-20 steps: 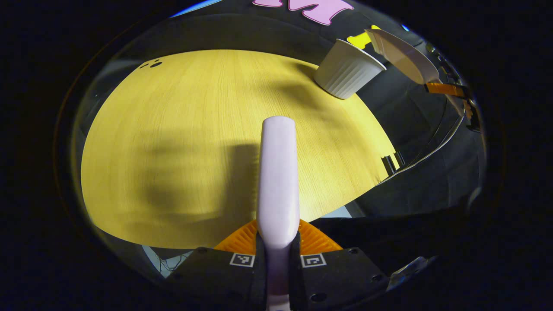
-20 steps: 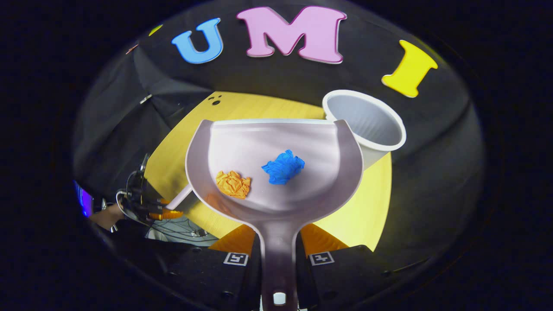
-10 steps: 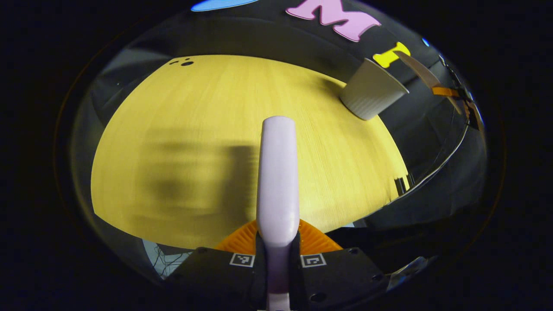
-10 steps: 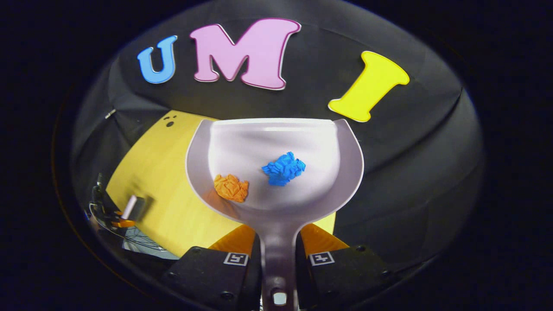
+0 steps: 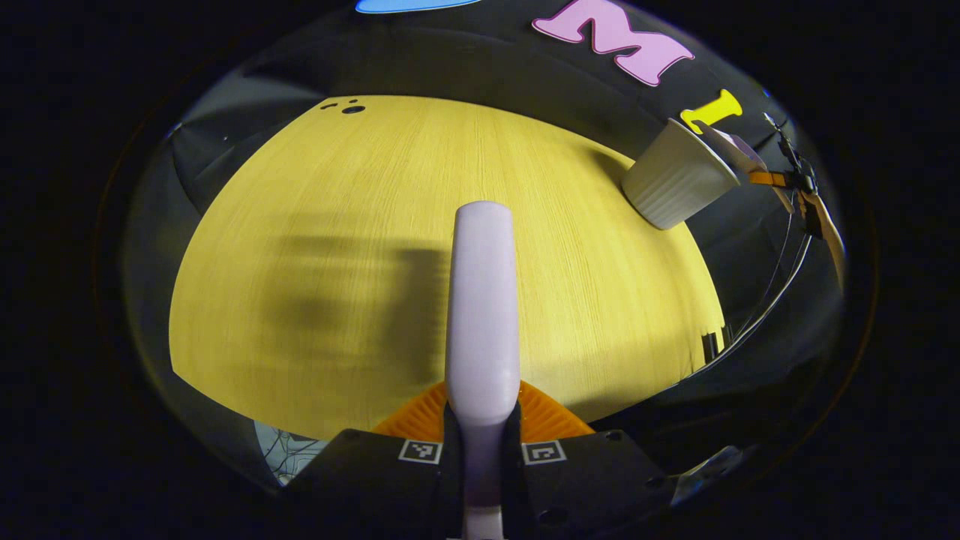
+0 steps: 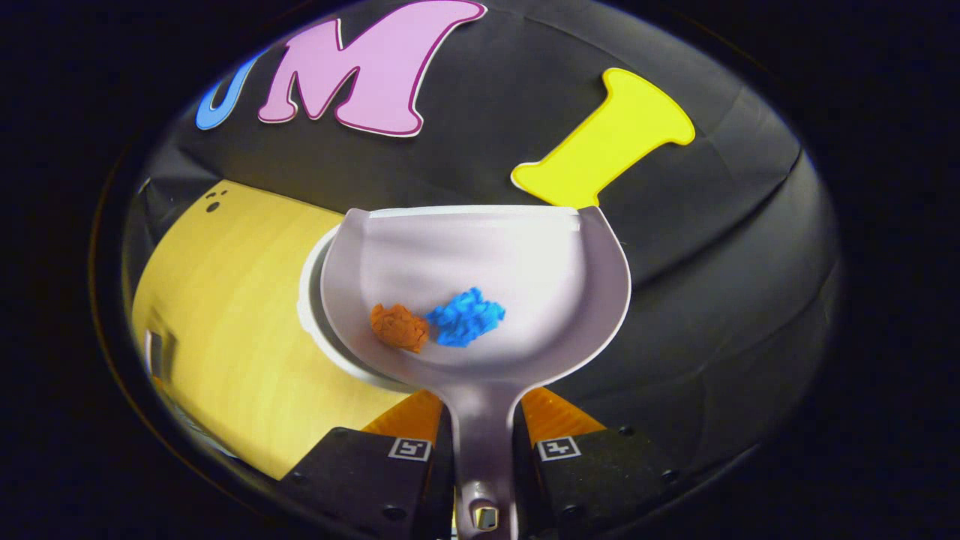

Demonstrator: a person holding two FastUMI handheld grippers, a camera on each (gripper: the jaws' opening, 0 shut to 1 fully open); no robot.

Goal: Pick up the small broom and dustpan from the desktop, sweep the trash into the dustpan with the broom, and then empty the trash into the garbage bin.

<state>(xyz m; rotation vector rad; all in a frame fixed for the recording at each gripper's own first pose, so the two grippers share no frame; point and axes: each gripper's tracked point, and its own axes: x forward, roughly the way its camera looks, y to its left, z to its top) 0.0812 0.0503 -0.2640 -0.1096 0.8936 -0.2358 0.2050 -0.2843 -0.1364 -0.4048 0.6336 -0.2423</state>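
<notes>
1. Above the far right corner of the desktop (image 6: 225, 315), the right gripper (image 6: 484, 431) is clenched on the handle of the lilac dustpan (image 6: 480, 255), both fingers pressing its stem.
2. 2 pieces of trash lie in the pan, touching: an orange paper wad (image 6: 399, 328) and a blue paper wad (image 6: 465, 319), both low, near the handle end.
3. The white rim of the garbage bin (image 6: 311, 300) shows behind and under the pan's left edge, so the pan hangs over its mouth.
4. Judgement: the step in hand is emptying. The pan's front lip should tip down well inside the rim; both wads must slide the full length of the pan, so a steep tilt is needed. Light paper may snag or bounce off the rim.
5. The left gripper (image 5: 484, 431) grasps the lilac broom handle (image 5: 484, 300), held above the desk, well apart from the ribbed white bin (image 5: 675, 187).
6. Surface: yellow wood-grain desktop, with small dark holes (image 5: 349, 107) at a far corner. Black cloth walls enclose the booth.
</notes>
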